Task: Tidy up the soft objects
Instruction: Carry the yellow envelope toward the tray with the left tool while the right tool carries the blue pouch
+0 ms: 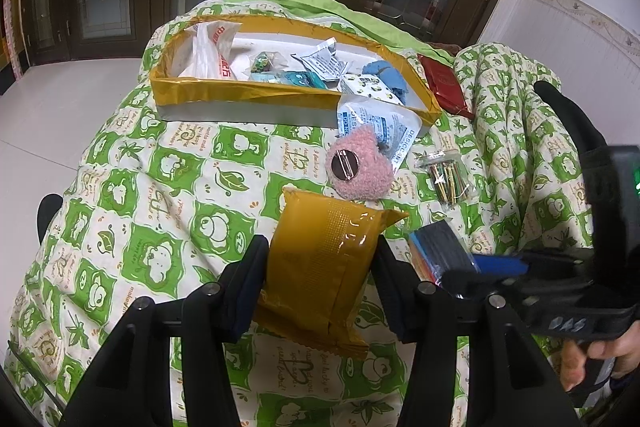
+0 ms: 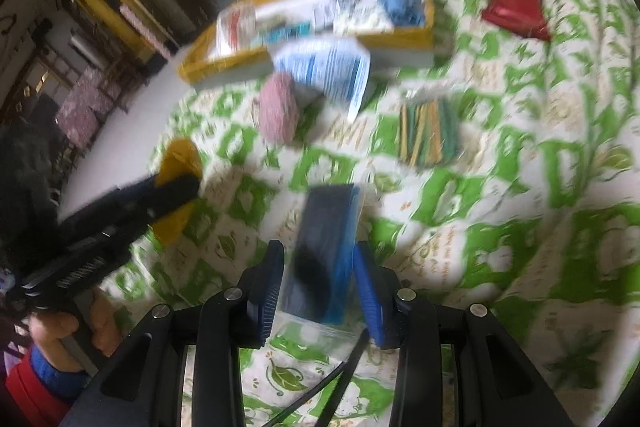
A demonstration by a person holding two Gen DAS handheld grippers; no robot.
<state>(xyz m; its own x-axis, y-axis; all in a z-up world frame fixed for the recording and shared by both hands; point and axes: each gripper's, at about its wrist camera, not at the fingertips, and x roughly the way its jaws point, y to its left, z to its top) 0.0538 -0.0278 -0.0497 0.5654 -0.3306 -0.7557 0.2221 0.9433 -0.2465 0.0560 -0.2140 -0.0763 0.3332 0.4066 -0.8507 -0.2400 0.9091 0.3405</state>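
My left gripper [image 1: 320, 263] is shut on a yellow foil packet [image 1: 320, 267], held just above the green patterned quilt [image 1: 160, 187]. It also shows in the right wrist view [image 2: 178, 163]. My right gripper [image 2: 318, 275] is shut on a clear bag of dark blue sheets [image 2: 326, 247], which also shows in the left wrist view [image 1: 440, 247]. The yellow-rimmed box [image 1: 248, 95] ahead holds a plastic bag, sachets and a blue soft toy [image 1: 390, 73]. A pink fuzzy pad [image 1: 360, 167] and a desiccant sachet [image 1: 380, 127] lie before the box.
A bag of coloured sticks [image 1: 444, 175] lies right of the pink pad. A red pouch [image 1: 444, 87] lies right of the box. The quilt rises in a fold on the right. White floor [image 1: 60, 115] and dark wooden doors lie beyond the bed.
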